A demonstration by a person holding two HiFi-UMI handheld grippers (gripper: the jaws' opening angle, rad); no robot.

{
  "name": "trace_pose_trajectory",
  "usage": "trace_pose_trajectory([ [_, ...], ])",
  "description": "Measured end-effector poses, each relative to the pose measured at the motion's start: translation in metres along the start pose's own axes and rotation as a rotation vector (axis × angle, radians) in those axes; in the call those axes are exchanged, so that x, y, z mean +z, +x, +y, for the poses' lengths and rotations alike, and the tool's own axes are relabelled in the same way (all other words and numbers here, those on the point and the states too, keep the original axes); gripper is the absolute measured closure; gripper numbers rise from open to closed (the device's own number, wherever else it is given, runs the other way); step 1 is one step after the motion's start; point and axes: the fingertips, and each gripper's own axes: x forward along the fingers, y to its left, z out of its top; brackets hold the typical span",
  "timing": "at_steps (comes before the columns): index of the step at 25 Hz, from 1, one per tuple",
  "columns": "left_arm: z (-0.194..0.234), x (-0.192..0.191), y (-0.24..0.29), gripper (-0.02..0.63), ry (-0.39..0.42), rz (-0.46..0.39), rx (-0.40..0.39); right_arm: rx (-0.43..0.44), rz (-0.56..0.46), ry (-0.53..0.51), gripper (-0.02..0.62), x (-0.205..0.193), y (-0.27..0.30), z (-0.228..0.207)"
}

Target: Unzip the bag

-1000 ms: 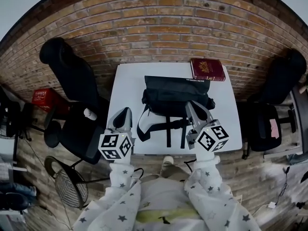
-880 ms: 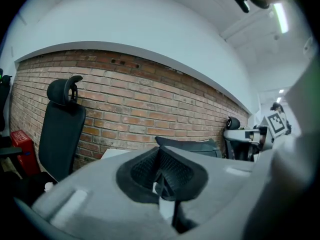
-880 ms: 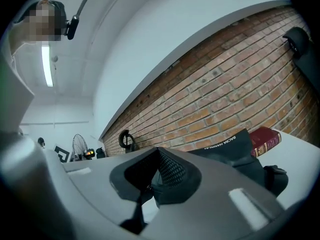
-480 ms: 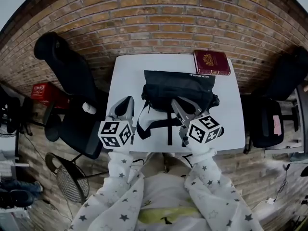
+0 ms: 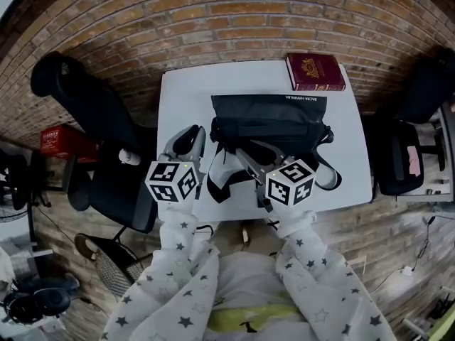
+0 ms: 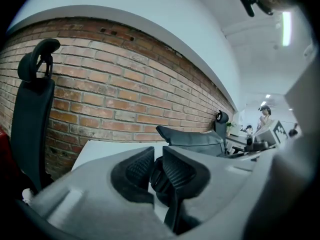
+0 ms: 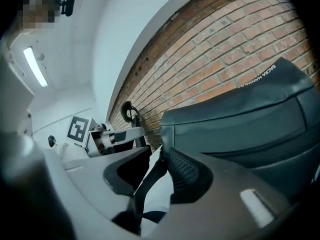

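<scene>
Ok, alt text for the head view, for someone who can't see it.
A black bag lies on a white table, with a red book at the far right corner. The person's left tool and right tool point at its near side, jaws just opening, a black strap showing in each gap.

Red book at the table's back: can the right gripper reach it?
Probably, but not straight: the black bag lies between the right gripper and the red book, so it must go over. Its jaws, just opening, straddle the bag's strap.

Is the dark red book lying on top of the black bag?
No, the book lies flat on the white table, behind the far right corner of the bag.
</scene>
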Motion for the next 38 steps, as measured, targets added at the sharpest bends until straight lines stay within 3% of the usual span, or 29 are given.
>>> trace_pose_trajectory([
  [7,-0.001,-0.003,0.023,0.508,-0.007,0.007,-0.133,-0.021,0.069,0.057,0.431,-0.03,0.028,0.012],
  [13,-0.004,-0.008,0.036,0.4,-0.05,0.016,-0.241,-0.084,0.095,0.088,0.413,-0.043,0.042,0.011],
  [21,-0.003,-0.019,0.058,0.394,-0.046,0.056,-0.346,-0.179,0.1,0.118,0.447,-0.052,0.062,0.001],
  [28,-0.019,-0.02,0.061,0.394,-0.009,0.056,-0.402,-0.235,0.092,0.131,0.525,-0.057,0.054,-0.002],
  [31,-0.025,-0.022,0.06,0.394,0.009,0.06,-0.41,-0.263,0.077,0.136,0.563,-0.057,0.048,-0.005],
  [38,-0.027,-0.022,0.062,0.396,0.027,0.06,-0.398,-0.261,0.037,0.152,0.565,-0.052,0.041,-0.005],
])
